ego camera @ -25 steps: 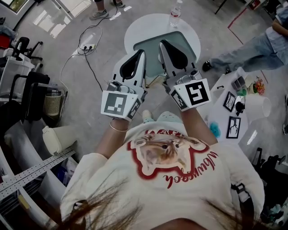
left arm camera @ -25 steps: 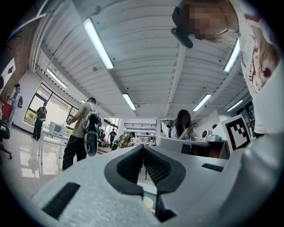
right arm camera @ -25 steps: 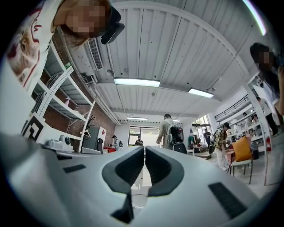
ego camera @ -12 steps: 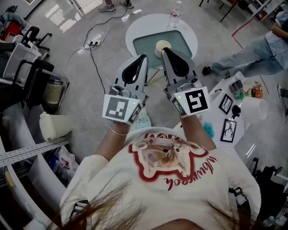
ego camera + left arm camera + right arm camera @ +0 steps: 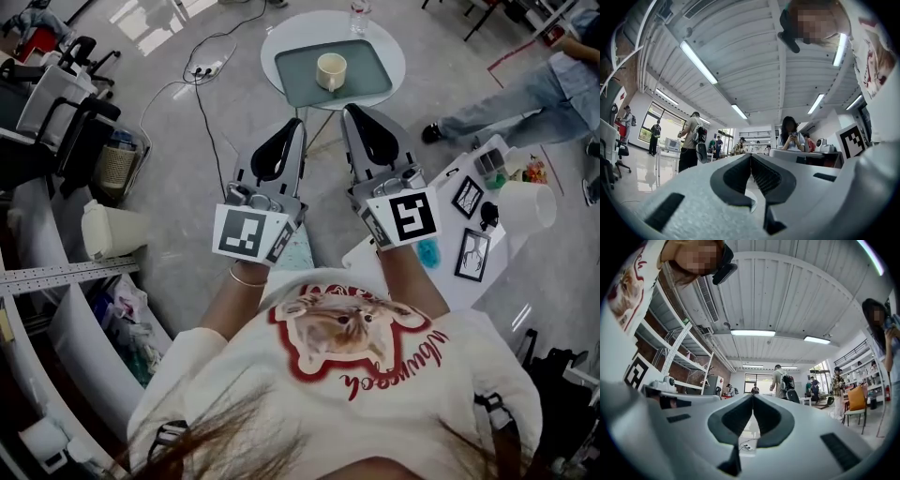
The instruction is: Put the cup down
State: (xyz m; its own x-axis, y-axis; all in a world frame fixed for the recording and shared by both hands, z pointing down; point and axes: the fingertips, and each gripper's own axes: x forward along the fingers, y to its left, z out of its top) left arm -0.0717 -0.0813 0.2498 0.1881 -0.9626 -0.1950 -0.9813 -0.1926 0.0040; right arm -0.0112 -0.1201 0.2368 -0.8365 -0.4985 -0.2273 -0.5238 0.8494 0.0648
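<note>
At 12 o'clock in the head view: one cream cup (image 5: 331,71), upright, standing near the middle of one green tray (image 5: 370,80). Tray sits on one round white table (image 5: 398,56). One water bottle (image 5: 359,11) at the table's 12 o'clock edge, apart from the tray.

Two grippers, both held near the person's chest, well apart from the table.
- Left gripper (image 5: 298,125): jaws pressed together, nothing between them.
- Right gripper (image 5: 348,111): likewise, tips meeting on air.

Judgement: the cup is down and let go, so the placing step looks complete. Any next move calls only for keeping both grippers clear of the tray; no grasp is needed
</note>
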